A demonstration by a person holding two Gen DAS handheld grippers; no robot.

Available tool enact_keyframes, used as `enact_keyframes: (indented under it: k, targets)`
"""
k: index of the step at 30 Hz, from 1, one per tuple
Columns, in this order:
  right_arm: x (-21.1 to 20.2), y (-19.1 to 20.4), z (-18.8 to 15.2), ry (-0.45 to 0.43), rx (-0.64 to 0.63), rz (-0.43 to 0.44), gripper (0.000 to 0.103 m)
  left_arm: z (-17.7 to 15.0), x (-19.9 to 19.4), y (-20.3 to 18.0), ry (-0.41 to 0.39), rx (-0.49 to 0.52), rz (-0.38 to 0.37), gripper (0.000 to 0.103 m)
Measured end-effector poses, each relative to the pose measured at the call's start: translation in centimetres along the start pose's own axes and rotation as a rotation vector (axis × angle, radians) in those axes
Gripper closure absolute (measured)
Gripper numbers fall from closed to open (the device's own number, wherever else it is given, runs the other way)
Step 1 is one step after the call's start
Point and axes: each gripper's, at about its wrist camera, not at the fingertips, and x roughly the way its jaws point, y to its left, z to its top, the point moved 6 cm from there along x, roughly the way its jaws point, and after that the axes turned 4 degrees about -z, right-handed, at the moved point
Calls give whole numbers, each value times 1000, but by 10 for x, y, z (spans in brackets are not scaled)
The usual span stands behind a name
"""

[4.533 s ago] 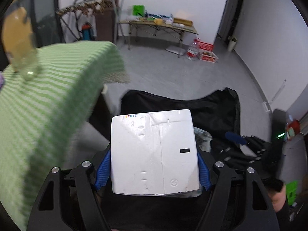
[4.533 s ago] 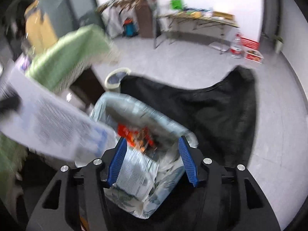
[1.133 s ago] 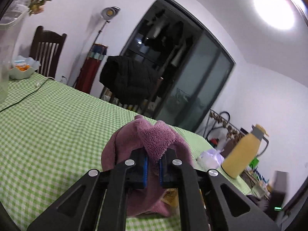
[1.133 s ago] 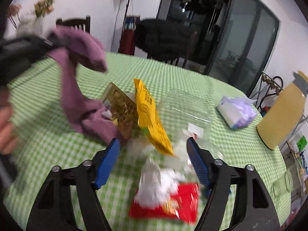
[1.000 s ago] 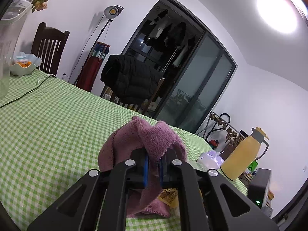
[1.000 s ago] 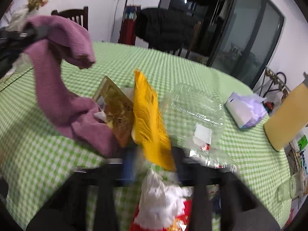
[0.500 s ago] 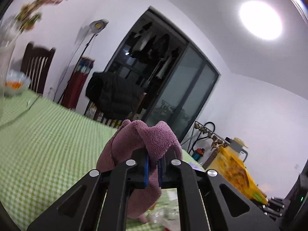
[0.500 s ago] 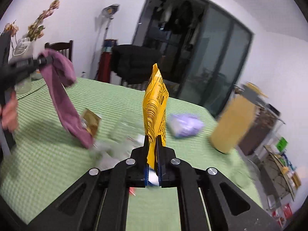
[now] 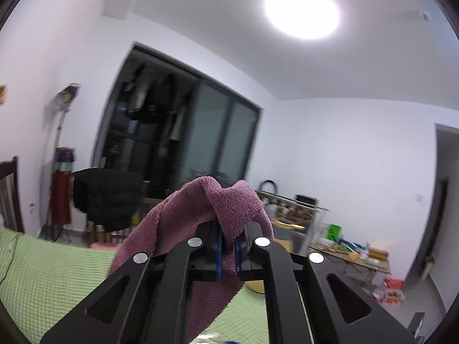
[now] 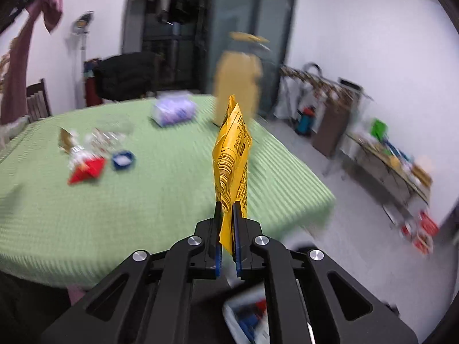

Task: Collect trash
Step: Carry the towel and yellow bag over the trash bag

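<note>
The left gripper (image 9: 228, 253) is pinched tight on a purple towel (image 9: 200, 220), which drapes over its fingers and hangs well above the green table (image 9: 43, 272). The right gripper (image 10: 226, 240) is nearly closed on the lower edge of a yellow snack bag (image 10: 232, 160), which stands upright above the table's near edge. A second ago that bag lay among the wrappers (image 10: 86, 169) on the table and the towel trailed on the cloth; now both hang clear, the towel much higher.
</note>
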Motion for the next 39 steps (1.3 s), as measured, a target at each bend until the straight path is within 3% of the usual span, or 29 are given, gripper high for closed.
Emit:
enact_keyframes:
  k: [8, 15, 18, 20, 25, 29, 32, 39]
  targets:
    - [29, -102, -129, 311, 68, -138, 96, -35, 25, -130, 140, -33, -275, 100]
    - [69, -145, -193, 463, 0, -172, 95, -89, 51, -228, 303, -28, -492, 100]
    - [79, -140, -210, 458, -163, -90, 95, -122, 61, -260, 385, -11, -553, 100]
    - [90, -137, -227, 498, -261, -66, 95, -146, 68, -279, 439, -7, -582, 100]
    - [114, -141, -245, 562, -287, 32, 92, -221, 82, -322, 599, -1, -646, 99]
    - [89, -130, -242, 522, -305, 124, 92, -280, 98, -341, 754, 17, -633, 99]
    - [68, -126, -252, 545, -331, 169, 92, -315, 107, -348, 834, 34, -623, 99]
    - [61, -124, -265, 600, -305, 286, 93, -355, 123, -370, 911, 57, -653, 99]
